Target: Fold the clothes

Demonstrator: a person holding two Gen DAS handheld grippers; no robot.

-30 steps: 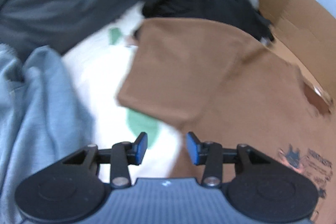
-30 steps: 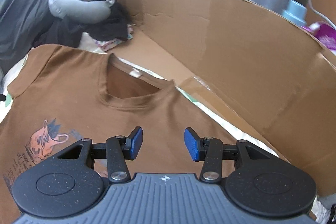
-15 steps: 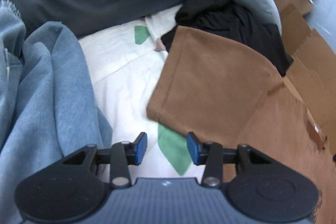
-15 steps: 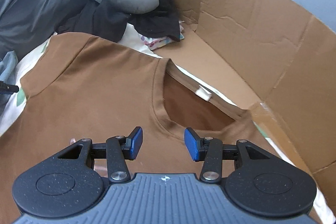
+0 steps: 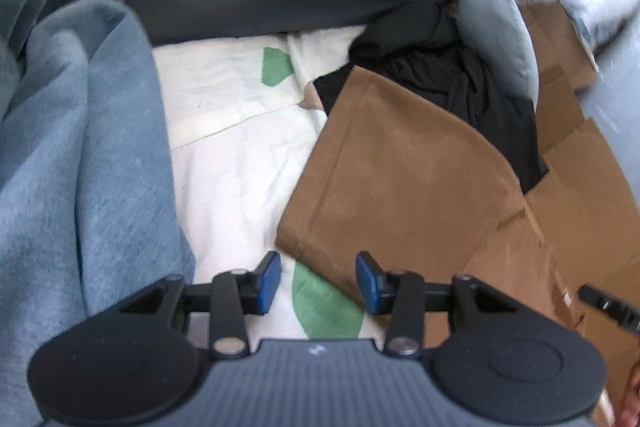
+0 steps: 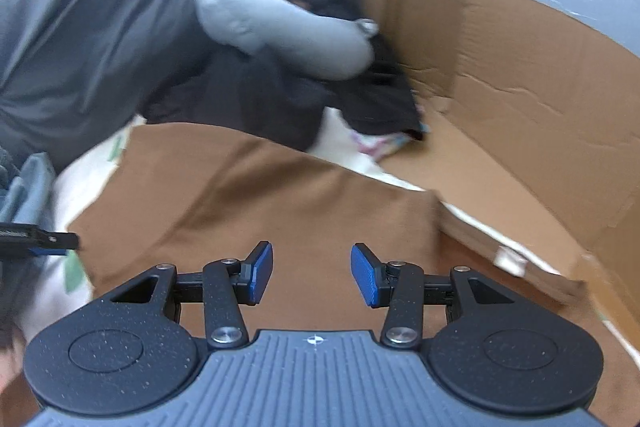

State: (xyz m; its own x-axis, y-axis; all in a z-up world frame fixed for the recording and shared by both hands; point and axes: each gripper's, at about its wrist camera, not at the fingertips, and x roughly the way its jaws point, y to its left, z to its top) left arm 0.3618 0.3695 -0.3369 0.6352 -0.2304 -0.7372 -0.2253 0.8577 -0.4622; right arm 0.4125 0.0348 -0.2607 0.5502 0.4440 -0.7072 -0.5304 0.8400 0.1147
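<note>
The brown shirt [image 5: 404, 179] is lying flat on the white sheet [image 5: 240, 155], looking light and limp, with the left gripper [image 5: 318, 281] hovering part-open and empty beside the sleeve hem at 1 o'clock, the best hold, and the right gripper [image 6: 312, 277] hanging part-open and empty over the shirt.

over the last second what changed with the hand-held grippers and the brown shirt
Both views slid along the brown t-shirt. The right hand-held gripper went from the collar toward the sleeve side, so the neckline left its view. The left hand-held gripper drew over the sleeve hem and the leaf-print sheet. Neither took hold of anything. The jaws stayed apart and empty; the shirt lay flat as before.
</note>
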